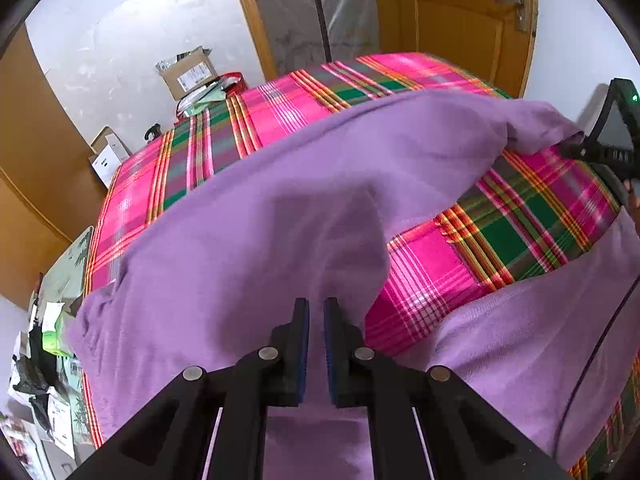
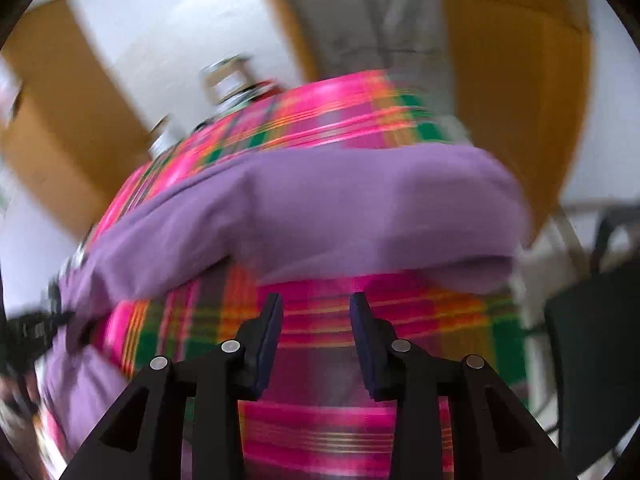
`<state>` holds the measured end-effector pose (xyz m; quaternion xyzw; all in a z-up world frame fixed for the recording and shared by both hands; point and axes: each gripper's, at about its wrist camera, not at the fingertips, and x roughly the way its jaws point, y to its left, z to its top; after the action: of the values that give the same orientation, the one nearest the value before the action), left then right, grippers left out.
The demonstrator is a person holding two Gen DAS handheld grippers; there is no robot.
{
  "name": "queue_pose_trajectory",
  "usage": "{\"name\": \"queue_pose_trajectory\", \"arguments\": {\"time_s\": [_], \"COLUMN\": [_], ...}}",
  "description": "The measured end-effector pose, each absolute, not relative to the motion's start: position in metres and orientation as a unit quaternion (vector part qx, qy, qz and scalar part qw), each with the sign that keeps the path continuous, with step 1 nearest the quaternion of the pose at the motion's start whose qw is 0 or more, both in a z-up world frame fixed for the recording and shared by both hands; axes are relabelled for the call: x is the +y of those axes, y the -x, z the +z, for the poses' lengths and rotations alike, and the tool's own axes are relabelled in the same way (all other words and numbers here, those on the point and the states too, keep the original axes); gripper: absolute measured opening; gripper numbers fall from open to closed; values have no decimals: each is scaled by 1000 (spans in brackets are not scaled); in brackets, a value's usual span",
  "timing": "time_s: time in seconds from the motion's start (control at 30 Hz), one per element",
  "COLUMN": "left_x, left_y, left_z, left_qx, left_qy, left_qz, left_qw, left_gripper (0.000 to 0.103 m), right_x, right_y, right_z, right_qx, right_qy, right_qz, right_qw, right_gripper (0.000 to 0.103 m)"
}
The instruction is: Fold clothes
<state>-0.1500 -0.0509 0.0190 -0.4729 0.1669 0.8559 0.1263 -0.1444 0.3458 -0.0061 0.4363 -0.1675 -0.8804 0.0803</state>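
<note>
A purple garment [image 1: 280, 184] lies across a bed covered with a pink, green and orange plaid sheet [image 1: 440, 272]. My left gripper [image 1: 316, 304] is shut on a raised fold of the garment at its near edge, with purple cloth showing in the narrow gap. The right wrist view is blurred. In it my right gripper [image 2: 316, 300] hangs open over bare plaid sheet [image 2: 320, 420], nothing between its fingers. The garment [image 2: 360, 200] lies in a folded band just beyond them. In the left wrist view the right gripper [image 1: 608, 152] sits at the garment's far right corner.
Cardboard boxes [image 1: 188, 72] stand beyond the bed's far left corner. Behind the bed is a wooden door [image 1: 460, 12]. Papers and bags [image 1: 52, 340] litter the floor at the left. A brown cabinet [image 1: 32, 140] stands left, and dark furniture [image 2: 592, 320] at the right.
</note>
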Motion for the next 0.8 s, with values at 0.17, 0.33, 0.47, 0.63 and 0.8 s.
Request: {"name": "queue_pose_trajectory", "arguments": {"time_s": [0.17, 0.33, 0.47, 0.63, 0.8], "left_x": [-38, -24, -21, -21, -22], "left_y": [149, 146, 148, 153, 151], "left_z": [12, 8, 6, -2, -6], "left_qx": [196, 230, 241, 244, 243], "left_qy": [479, 484, 487, 503, 511], "left_qz": [849, 838, 833, 823, 817], "left_qw": [109, 105, 104, 99, 110], "left_gripper": [7, 7, 7, 7, 7], "right_x": [380, 395, 396, 406, 419], "right_y": [158, 175, 186, 189, 190], "right_z": [-16, -27, -22, -13, -2], "right_qx": [-250, -331, -333, -326, -315], "right_qy": [-429, -427, -414, -398, -380], "right_qz": [-864, -837, -842, -854, -868], "right_qw": [79, 88, 95, 75, 52], "right_gripper": [36, 36, 36, 8, 5]}}
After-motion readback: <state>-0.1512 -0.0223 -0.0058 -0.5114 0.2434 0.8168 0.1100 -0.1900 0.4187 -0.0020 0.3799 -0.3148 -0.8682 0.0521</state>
